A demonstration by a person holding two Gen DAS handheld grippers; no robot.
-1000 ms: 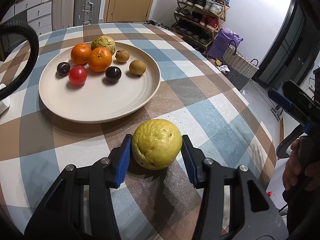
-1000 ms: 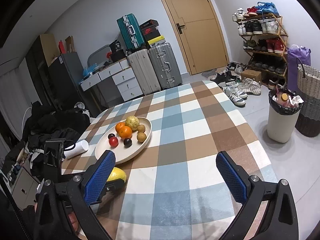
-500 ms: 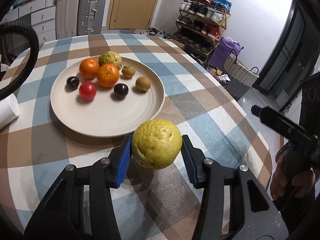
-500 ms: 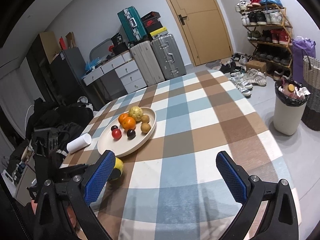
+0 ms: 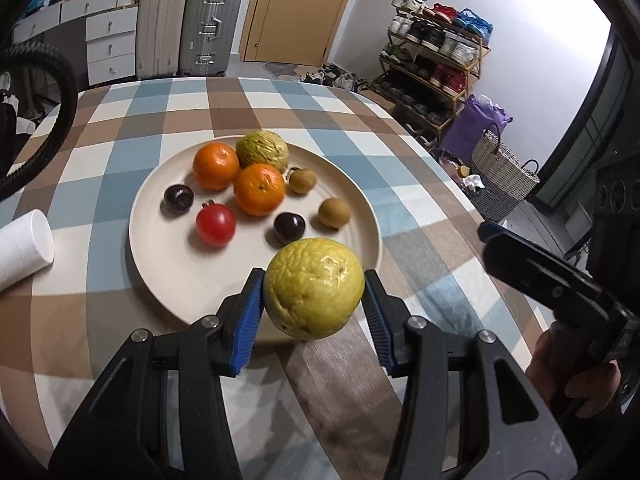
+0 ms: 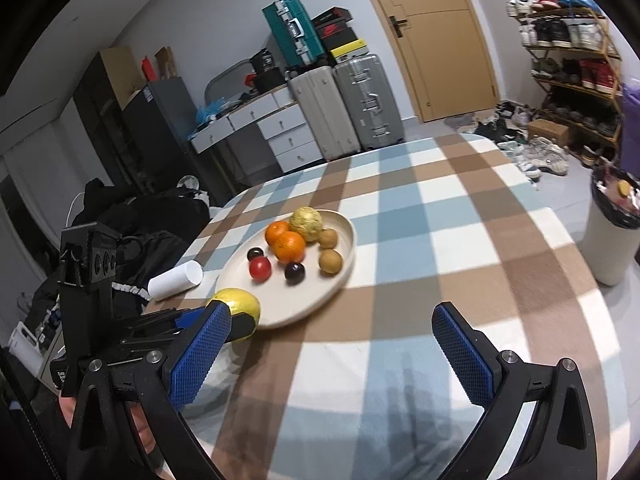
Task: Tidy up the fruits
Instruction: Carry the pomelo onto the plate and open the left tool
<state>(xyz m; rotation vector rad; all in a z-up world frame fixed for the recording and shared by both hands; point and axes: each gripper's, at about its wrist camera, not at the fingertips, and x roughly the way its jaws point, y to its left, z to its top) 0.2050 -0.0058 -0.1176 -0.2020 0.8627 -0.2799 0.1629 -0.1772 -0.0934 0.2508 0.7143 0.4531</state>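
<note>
A wrinkled yellow fruit [image 5: 314, 288] hangs over the near rim of the cream plate [image 5: 160, 252], with my left gripper [image 5: 314, 300] shut on it. On the plate lie two oranges [image 5: 259, 189], a green-yellow fruit [image 5: 262, 150], a red fruit [image 5: 215, 224], two dark plums [image 5: 289, 227] and two small brown fruits [image 5: 334, 212]. In the right wrist view the same yellow fruit [image 6: 240, 304] sits at the plate's [image 6: 296, 308] near left edge. My right gripper [image 6: 332, 356] is open above the checked tablecloth, nothing between its fingers.
A white paper roll [image 5: 20, 248] lies on the cloth left of the plate. The checked table [image 6: 460, 240] stretches to the right of the plate. Suitcases [image 6: 348, 104], drawers, a shoe rack [image 5: 436, 64] and a lined bin [image 6: 612, 224] stand around the table.
My left gripper has lifted the yellow fruit off the cloth and carried it forward over the plate's near rim. The right gripper has drifted closer to the plate, still open.
</note>
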